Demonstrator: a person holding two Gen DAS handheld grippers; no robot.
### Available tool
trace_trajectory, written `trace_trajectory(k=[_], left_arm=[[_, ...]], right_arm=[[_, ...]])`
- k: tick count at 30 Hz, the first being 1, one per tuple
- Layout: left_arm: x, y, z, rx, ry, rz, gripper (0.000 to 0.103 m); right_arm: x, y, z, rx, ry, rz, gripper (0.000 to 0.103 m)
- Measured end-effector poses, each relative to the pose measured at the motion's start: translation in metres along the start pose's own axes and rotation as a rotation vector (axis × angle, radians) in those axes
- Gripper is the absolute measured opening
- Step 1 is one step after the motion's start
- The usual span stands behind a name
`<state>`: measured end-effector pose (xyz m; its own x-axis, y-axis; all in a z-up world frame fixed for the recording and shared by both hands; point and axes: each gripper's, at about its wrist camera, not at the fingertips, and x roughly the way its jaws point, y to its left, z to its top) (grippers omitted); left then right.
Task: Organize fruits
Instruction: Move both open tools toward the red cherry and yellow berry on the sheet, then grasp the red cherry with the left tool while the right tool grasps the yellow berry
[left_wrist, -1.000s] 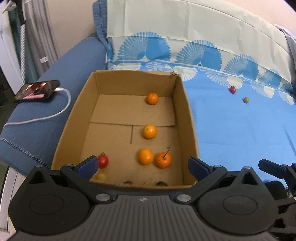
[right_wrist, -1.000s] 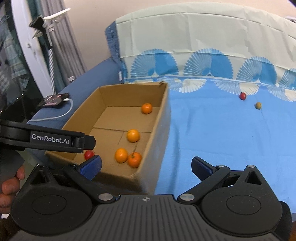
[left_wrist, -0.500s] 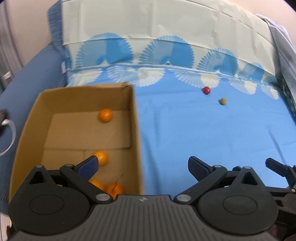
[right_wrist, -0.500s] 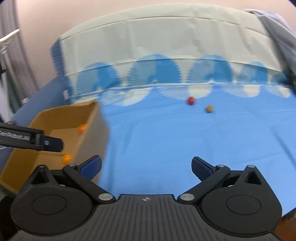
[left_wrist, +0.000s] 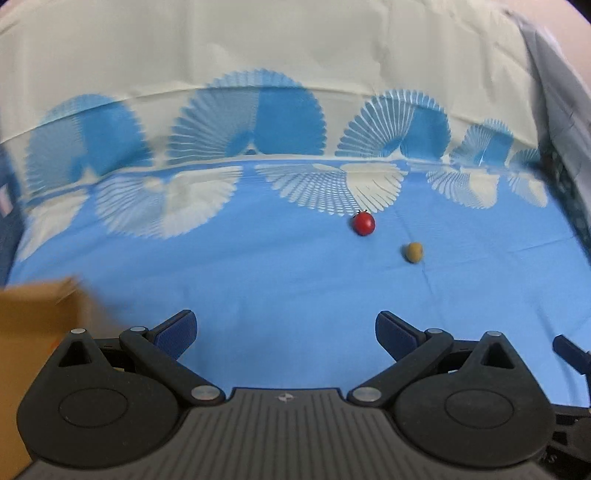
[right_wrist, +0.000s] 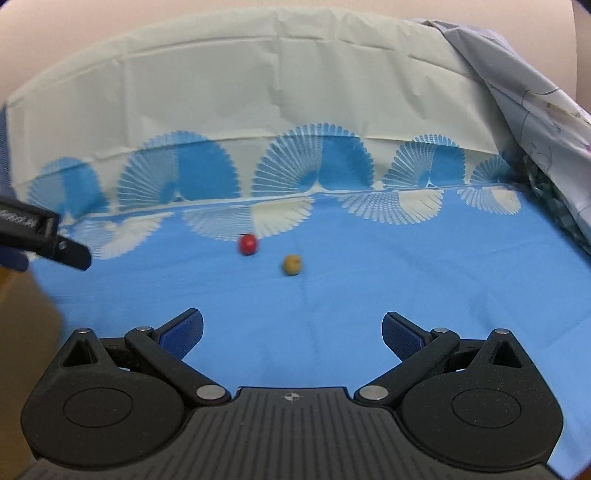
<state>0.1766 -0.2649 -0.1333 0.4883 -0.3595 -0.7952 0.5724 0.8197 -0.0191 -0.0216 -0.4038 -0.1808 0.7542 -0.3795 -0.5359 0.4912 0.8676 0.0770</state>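
1. Left tool (left_wrist: 284, 328): jaws wide apart, nothing between the blue pads. Right tool (right_wrist: 291, 328): jaws also wide apart, nothing held.

2. Task things still out: a red fruit (left_wrist: 363, 223) and a yellowish-brown fruit (left_wrist: 413, 252) lie on the blue cloth (left_wrist: 258, 273), near each other but not touching. In the left wrist view the red one sits at about 1 o'clock from the left tool, the brown one just beyond it toward 2 o'clock. In the right wrist view the red fruit (right_wrist: 248, 244) is at about 11 o'clock and the brown fruit (right_wrist: 292, 264) close to 12 o'clock. Both are well apart from either tool.

3. Cardboard box (left_wrist: 33, 321): only a blurred corner shows at 9 o'clock in the left view. Its contents cannot be made out here, apart from a faint orange patch at the tool's edge.

4. Progress (judgement): at least two fruits remain to be collected; neither is grasped. How much is already sorted cannot be told from these views.

5. Next step (judgement): approach one of the two fruits; the right tool is better lined up with the brown one.

6. Writing: a pale label on the left tool's black body, seen at 9 o'clock in the right view, is too blurred to read. No other text is visible.
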Motion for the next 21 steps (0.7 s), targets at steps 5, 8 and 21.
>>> trace_trajectory(k=[5,8,21], left_arm=[[0.087,-0.028,0.036,0.063,0.015,-0.009,0.103],[0.136,-0.045,0.060,0.064,0.045,-0.021,0.103],[0.245,-0.080,0.099,0.055,0.113,0.015,0.103]], right_arm=[[0.082,-0.020,0.011,-0.019,0.029,0.034,0.102],[0.135,-0.025,0.019,-0.037,0.047,0.044,0.102],[0.230,-0.012,0.019,-0.072,0.041,0.035,0.102]])
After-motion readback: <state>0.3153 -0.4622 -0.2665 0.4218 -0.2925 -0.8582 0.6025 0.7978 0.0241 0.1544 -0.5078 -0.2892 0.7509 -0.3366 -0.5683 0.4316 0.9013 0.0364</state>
